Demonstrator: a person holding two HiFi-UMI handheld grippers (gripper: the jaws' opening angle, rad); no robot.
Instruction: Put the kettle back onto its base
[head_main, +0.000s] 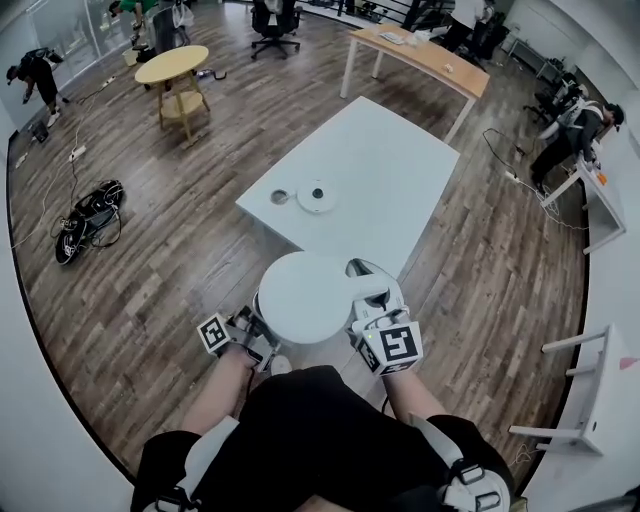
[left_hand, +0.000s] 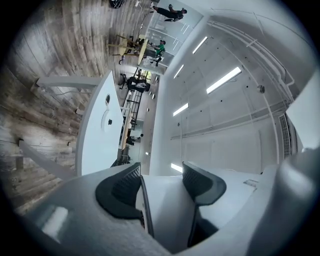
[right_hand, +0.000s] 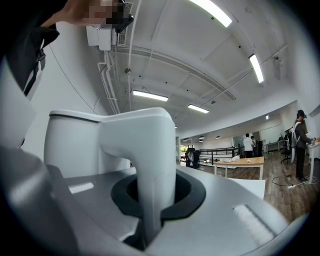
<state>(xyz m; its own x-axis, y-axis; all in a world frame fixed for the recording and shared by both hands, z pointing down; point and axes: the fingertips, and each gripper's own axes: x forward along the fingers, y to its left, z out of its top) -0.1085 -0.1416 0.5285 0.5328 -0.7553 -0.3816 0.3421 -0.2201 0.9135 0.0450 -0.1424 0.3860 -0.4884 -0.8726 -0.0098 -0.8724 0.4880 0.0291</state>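
Observation:
I carry a white kettle (head_main: 305, 298) in front of the person's body, over the wooden floor just short of the white table (head_main: 400, 160). My right gripper (head_main: 375, 305) is shut on the kettle's handle (right_hand: 150, 160), which stands upright between the jaws beside the kettle's body (right_hand: 75, 145). On the kettle's left side, my left gripper (head_main: 255, 330) has its jaws closed on a white part of the kettle (left_hand: 165, 200). The round white base (head_main: 316, 196) lies on the table's near left part, and the left gripper view shows the base (left_hand: 106, 120) far ahead.
A small round grey spot (head_main: 279, 196) sits beside the base. Beyond stand a round wooden table (head_main: 172, 65), a long wooden table (head_main: 420, 55) and an office chair (head_main: 275, 22). Cables and a bag (head_main: 90, 215) lie on the floor at left. White furniture (head_main: 600, 400) is at right.

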